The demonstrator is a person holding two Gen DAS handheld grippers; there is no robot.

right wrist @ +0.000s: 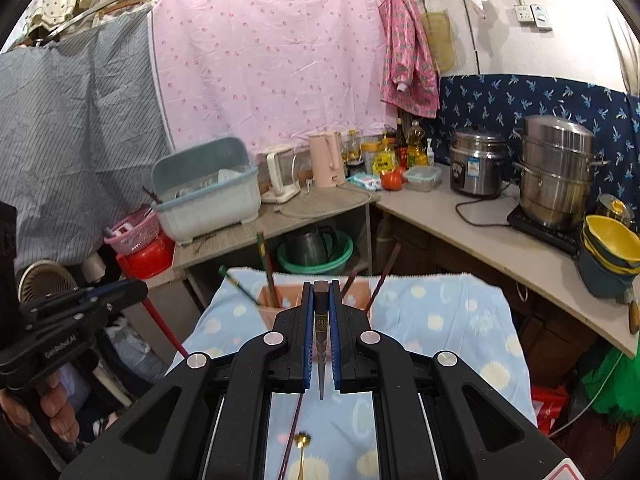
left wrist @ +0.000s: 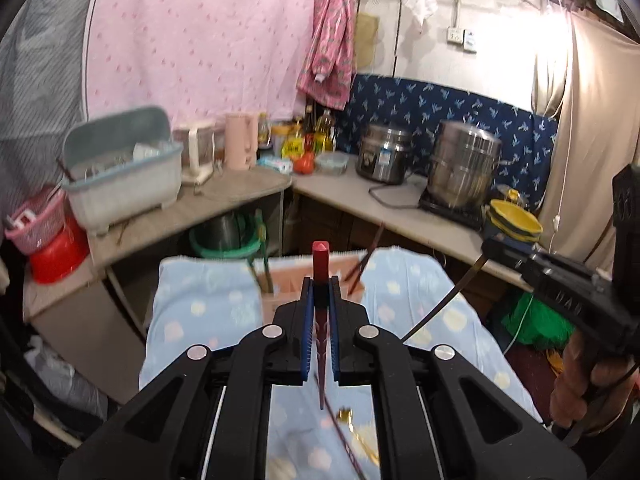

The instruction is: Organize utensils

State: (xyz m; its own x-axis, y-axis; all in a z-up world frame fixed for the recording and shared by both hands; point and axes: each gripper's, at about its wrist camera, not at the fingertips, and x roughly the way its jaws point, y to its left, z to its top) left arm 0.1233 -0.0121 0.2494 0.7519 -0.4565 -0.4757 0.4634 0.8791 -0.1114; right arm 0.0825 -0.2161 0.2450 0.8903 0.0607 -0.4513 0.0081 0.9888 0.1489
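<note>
- The pink holder box (right wrist: 316,300) is your landmark here. It sits on the spotty blue cloth (right wrist: 440,320) and already has a few chopsticks (right wrist: 266,268) leaning out of it at angles.
- Your left gripper (left wrist: 320,304) is clamped on a red chopstick (left wrist: 320,264). The stick points forward along the fingers, its blunt end aimed at the box.
- Your right gripper (right wrist: 320,304) is closed on a dark brown chopstick (right wrist: 320,292), same deal, long axis running straight toward the box.
- So the box lies dead ahead of both tools and a bit below. I'd guess the next bit is tipping a stick downward so it drops in end first rather than laying across the rim.
- Can't really call which hand is nearer; both views frame the box about the same.
- On your side of the box, a thin dark chopstick (right wrist: 292,436) and a gold spoon (right wrist: 302,440) lie on the cloth, not yet sorted.
- Behind the box it's just kitchen counter (right wrist: 480,232) clutter: steel pots (right wrist: 556,172) and yellow bowls (right wrist: 612,240).
</note>
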